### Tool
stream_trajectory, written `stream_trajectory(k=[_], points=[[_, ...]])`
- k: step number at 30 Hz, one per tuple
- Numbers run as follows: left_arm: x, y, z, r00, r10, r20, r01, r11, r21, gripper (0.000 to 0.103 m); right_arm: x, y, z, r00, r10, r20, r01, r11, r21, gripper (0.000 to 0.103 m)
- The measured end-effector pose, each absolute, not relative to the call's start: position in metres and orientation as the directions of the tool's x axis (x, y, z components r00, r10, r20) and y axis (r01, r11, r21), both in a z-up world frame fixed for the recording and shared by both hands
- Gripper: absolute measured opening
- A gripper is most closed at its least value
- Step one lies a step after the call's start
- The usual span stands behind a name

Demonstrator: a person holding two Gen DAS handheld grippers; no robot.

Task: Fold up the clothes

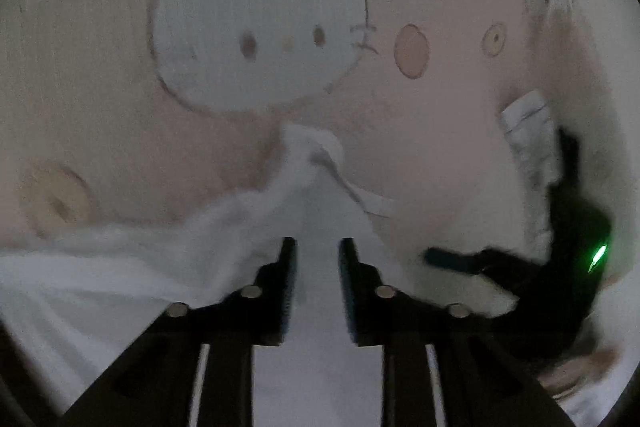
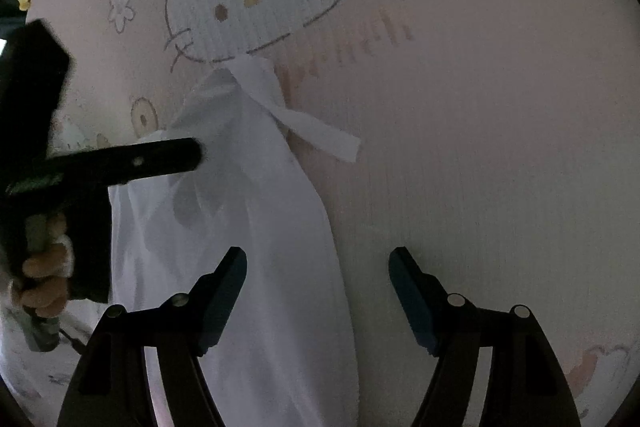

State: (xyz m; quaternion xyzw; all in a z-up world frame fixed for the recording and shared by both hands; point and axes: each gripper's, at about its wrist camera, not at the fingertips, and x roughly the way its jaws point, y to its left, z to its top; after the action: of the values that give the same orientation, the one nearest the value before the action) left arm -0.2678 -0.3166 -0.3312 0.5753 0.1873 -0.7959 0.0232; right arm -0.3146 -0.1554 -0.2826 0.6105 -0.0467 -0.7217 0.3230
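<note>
The thin, limp white garment [image 2: 256,227] on the cartoon-cat bedsheet [image 2: 480,147] will sag and slip, so I would take its hem; the left gripper [image 1: 316,247] stands narrowly parted with cloth between, unpinched, and the right gripper [image 2: 318,255] is spread wide, empty.

The left gripper [image 1: 316,247] points steeply downward, its jaws narrowly parted with a clear gap between the pads. The right gripper [image 2: 318,267] also tilts downward, jaws spread wide and holding nothing. In the right wrist view, a hand [image 2: 44,279] grips the left gripper's handle, fingers [image 2: 40,265] curled around it.

White garment [image 1: 100,267] blurred (lower part cut off).
</note>
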Motion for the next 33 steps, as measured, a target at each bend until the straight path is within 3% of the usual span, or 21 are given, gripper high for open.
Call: stream_trajectory(k=[2, 4, 9, 18, 25, 27, 28, 33], points=[[-0.262, -0.323, -0.325, -0.346, 0.094, -0.934, 0.232, -0.956, -0.182, 0.049, -0.325, -0.156, -0.28, -0.03, -0.549, -0.835, 0.386, -0.777, 0.497, 0.073], [-0.257, -0.33, -0.32, -0.353, 0.017, -0.935, 0.214, -0.972, -0.098, 0.049, -0.338, -0.152, -0.272, -0.013, -0.579, -0.815, 0.354, -0.765, 0.538, 0.073], [-0.256, -0.345, -0.33, -0.329, 0.042, -0.944, 0.238, -0.963, -0.126, 0.049, -0.363, -0.155, -0.256, -0.019, -0.615, -0.788, 0.261, -0.764, 0.59, 0.073], [-0.265, -0.347, -0.336, -0.325, 0.031, -0.945, 0.229, -0.967, -0.111, 0.049, -0.39, -0.213, -0.238, -0.088, -0.495, -0.864, 0.434, -0.8, 0.414, 0.073], [-0.276, -0.343, -0.348, -0.313, 0.035, -0.949, 0.209, -0.972, -0.105, 0.049, -0.415, -0.253, -0.241, -0.018, -0.532, -0.847, 0.511, -0.733, 0.45, 0.072], [-0.272, -0.35, -0.35, -0.311, 0.063, -0.948, 0.228, -0.964, -0.139, 0.049, -0.42, -0.262, -0.243, 0.019, -0.533, -0.846, 0.532, -0.711, 0.46, 0.059], [-0.269, -0.354, -0.351, -0.31, 0.079, -0.948, 0.238, -0.958, -0.158, 0.049, -0.42, -0.266, -0.246, 0.037, -0.522, -0.852, 0.542, -0.706, 0.456, 0.058], [-0.249, -0.364, -0.346, -0.299, 0.062, -0.952, 0.273, -0.951, -0.147, 0.049, -0.395, -0.261, -0.245, 0.074, -0.409, -0.91, 0.654, -0.668, 0.354, 0.01]])
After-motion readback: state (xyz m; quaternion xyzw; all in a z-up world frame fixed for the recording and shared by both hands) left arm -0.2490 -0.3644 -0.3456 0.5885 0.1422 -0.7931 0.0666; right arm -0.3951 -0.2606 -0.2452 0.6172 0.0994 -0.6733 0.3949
